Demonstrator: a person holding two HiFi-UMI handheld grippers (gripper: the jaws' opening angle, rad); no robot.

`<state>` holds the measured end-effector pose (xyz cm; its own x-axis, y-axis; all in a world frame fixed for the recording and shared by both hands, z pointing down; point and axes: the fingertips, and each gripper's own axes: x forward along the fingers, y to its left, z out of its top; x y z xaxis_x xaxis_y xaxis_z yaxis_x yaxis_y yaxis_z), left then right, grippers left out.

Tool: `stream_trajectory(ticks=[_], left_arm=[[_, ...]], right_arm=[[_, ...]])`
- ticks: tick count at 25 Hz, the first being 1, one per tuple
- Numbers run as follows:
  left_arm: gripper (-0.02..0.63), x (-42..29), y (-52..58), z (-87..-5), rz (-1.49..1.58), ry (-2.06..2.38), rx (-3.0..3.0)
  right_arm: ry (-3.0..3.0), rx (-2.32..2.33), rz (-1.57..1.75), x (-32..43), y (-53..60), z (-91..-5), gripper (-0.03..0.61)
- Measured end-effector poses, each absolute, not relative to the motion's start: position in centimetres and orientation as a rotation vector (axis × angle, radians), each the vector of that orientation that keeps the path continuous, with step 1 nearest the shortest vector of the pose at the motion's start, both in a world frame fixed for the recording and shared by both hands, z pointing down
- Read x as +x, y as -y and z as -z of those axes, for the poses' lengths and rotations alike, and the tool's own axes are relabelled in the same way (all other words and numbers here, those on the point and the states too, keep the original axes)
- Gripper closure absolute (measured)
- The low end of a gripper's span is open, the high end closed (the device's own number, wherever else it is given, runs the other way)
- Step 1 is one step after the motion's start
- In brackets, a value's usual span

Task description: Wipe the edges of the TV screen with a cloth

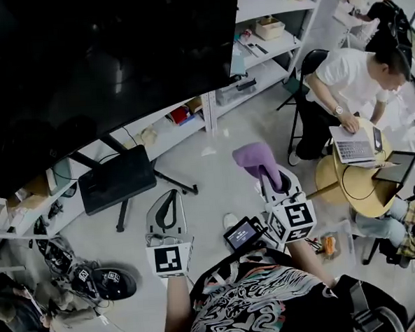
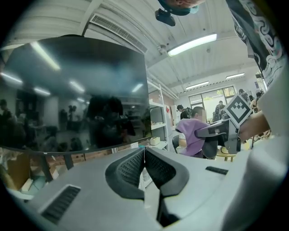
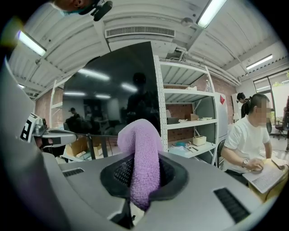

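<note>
The big black TV screen (image 1: 96, 63) fills the upper left of the head view on a black stand; it also shows in the left gripper view as TV screen (image 2: 72, 94) and in the right gripper view as TV screen (image 3: 113, 94). My right gripper (image 1: 273, 181) is shut on a purple cloth (image 1: 256, 159), which sticks out past the jaws as a fuzzy roll, cloth (image 3: 142, 158). It hangs below the screen's lower right corner, apart from it. My left gripper (image 1: 167, 212) is shut with nothing in it, its jaws pressed together, left gripper (image 2: 144, 164).
White metal shelves (image 1: 270, 39) with boxes stand behind and right of the TV. A person (image 1: 350, 83) sits at a round wooden table (image 1: 356, 181) with a laptop at the right. The TV stand's black base (image 1: 117, 178) and bags (image 1: 95, 281) lie on the floor at left.
</note>
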<state>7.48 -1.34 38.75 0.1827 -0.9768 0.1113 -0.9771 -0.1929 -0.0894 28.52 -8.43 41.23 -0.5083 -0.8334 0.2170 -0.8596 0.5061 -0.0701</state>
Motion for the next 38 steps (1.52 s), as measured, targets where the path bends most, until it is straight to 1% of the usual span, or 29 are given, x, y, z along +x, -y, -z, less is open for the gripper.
stream_trajectory(ticks=[5, 10, 19, 22, 26, 29, 38], left_arm=[[0.594, 7.4, 7.9, -38.8, -0.195, 2.04, 2.364], [0.594, 7.3, 10.7, -40.4, -0.323, 2.042, 2.344], [0.594, 5.2, 14.7, -40.1, -0.273, 2.027, 2.376], [0.594, 4.1, 16.3, -40.7, -0.351, 1.964, 2.406], [0.594, 3.0, 18.8, -40.4, -0.29, 1.908, 2.466], [0.594, 2.1, 20.2, -41.0, -0.372, 1.846, 2.505], [0.594, 2.3, 22.4, -42.1, -0.392, 1.759, 2.513]], right_arm=[[2.566, 1.465, -0.275, 29.2, 16.0, -41.7, 0.511], [2.558, 1.43, -0.29, 29.3, 20.3, -42.3, 0.511], [2.495, 1.469, -0.362, 27.4, 23.7, -43.6, 0.511], [2.45, 1.506, -0.394, 26.6, 24.9, -44.0, 0.512], [2.389, 1.546, -0.388, 25.3, 26.6, -44.4, 0.511], [2.336, 1.573, -0.367, 24.6, 27.7, -44.8, 0.511], [2.075, 1.614, -0.51, 28.3, 31.2, -50.1, 0.511]])
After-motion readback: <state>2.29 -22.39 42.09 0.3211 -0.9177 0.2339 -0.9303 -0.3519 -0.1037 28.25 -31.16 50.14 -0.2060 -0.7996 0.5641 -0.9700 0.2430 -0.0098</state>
